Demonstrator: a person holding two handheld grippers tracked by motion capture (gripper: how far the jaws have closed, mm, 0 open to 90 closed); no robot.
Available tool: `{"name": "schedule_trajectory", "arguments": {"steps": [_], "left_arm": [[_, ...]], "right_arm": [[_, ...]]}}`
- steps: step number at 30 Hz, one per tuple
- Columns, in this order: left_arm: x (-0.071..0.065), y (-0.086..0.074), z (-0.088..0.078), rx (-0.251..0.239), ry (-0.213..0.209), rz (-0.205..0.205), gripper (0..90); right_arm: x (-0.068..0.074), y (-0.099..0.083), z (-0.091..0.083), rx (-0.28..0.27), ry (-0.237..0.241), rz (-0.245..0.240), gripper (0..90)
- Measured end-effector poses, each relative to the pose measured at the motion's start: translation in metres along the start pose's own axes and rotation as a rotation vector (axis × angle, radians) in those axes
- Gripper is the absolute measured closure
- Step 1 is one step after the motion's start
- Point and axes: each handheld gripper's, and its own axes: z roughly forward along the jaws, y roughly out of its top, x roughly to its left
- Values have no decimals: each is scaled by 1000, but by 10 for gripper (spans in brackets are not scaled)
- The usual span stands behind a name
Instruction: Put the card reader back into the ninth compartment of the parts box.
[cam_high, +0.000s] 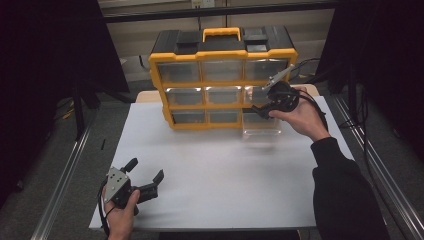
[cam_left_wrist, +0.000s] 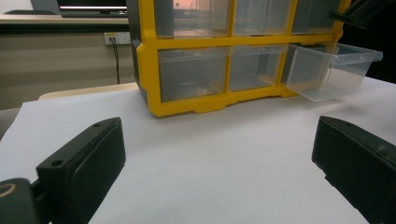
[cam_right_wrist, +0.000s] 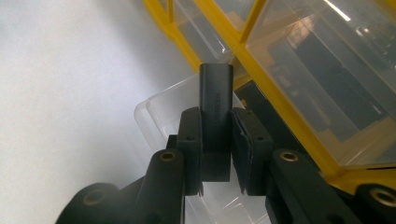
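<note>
White table (cam_high: 220, 185) in a dark room bore a yellow organizer (cam_high: 220, 80). Right gripper (cam_right_wrist: 216, 154) pinched a black block (cam_right_wrist: 215, 112) above the pulled-out clear drawer (cam_high: 261, 125) — left gripper (cam_high: 146, 176) rested spread, empty.

Small dark rectangular block (cam_right_wrist: 215, 107), upright, above the pulled-out clear drawer (cam_left_wrist: 332, 70).

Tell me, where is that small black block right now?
The small black block is clamped in the right gripper, held just above the pulled-out clear drawer at the bottom right of the yellow organizer.
</note>
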Motion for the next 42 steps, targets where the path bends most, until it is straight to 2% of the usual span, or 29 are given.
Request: {"name": "schedule_trajectory", "arguments": {"steps": [12, 21, 25, 42], "left_arm": [[0, 0, 0, -1, -1, -1, 28], [0, 0, 0, -1, 0, 0, 28], [0, 0, 0, -2, 3, 4, 28], [0, 0, 0, -9, -2, -9, 28]], "right_arm": [[-10, -7, 9, 39, 16, 30, 741], [-12, -13, 18, 63, 23, 27, 741], [-12, -17, 20, 79, 26, 47, 741], [-12, -21, 32, 123, 28, 37, 740]]}}
